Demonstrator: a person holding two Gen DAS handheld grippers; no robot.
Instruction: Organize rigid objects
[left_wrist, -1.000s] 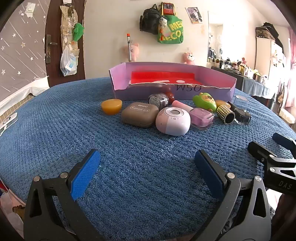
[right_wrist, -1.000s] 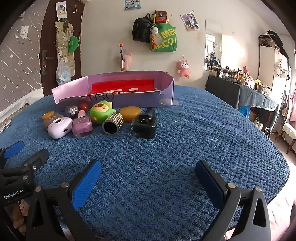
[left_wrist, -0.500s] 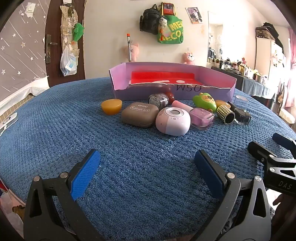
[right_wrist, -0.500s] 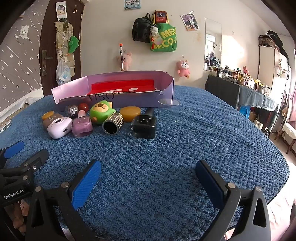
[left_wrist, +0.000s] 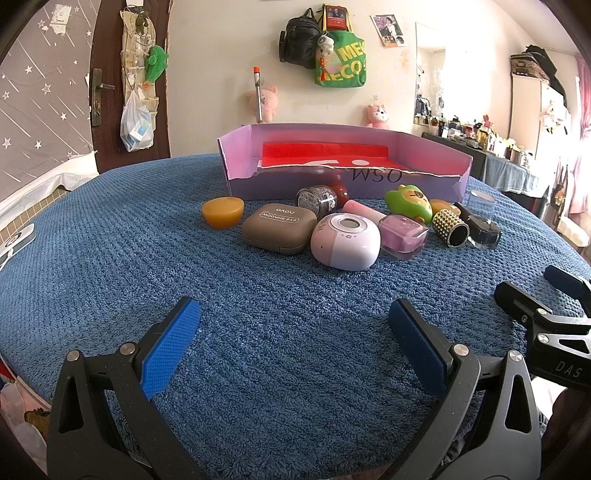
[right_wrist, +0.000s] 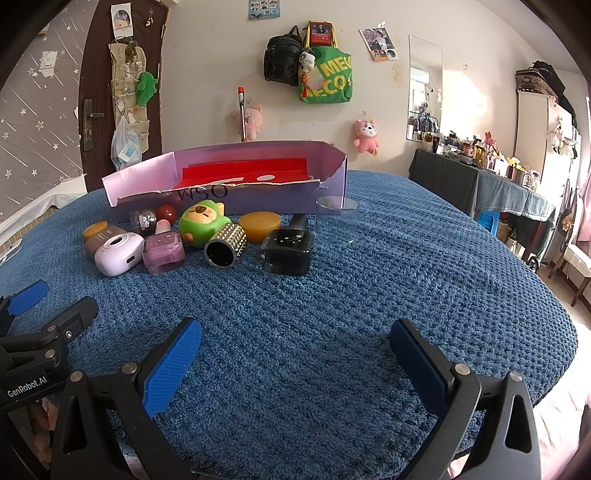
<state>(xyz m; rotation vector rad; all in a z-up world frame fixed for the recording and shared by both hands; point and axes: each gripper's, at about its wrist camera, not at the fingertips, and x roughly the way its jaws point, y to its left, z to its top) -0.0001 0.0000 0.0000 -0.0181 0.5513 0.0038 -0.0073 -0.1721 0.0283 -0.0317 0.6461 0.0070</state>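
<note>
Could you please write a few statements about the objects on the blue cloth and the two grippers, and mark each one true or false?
1. The purple box already holds the green toy. False: the toy lies on the blue cloth in front of the box.
2. The left gripper has its jaws open and holds nothing. True.
3. The brown eye shadow case sits beside the pale pink round device. True.
4. The right gripper is shut on the black bottle. False: its jaws are open and the bottle lies apart from it.
5. The clear cup stands upright. True.
</note>
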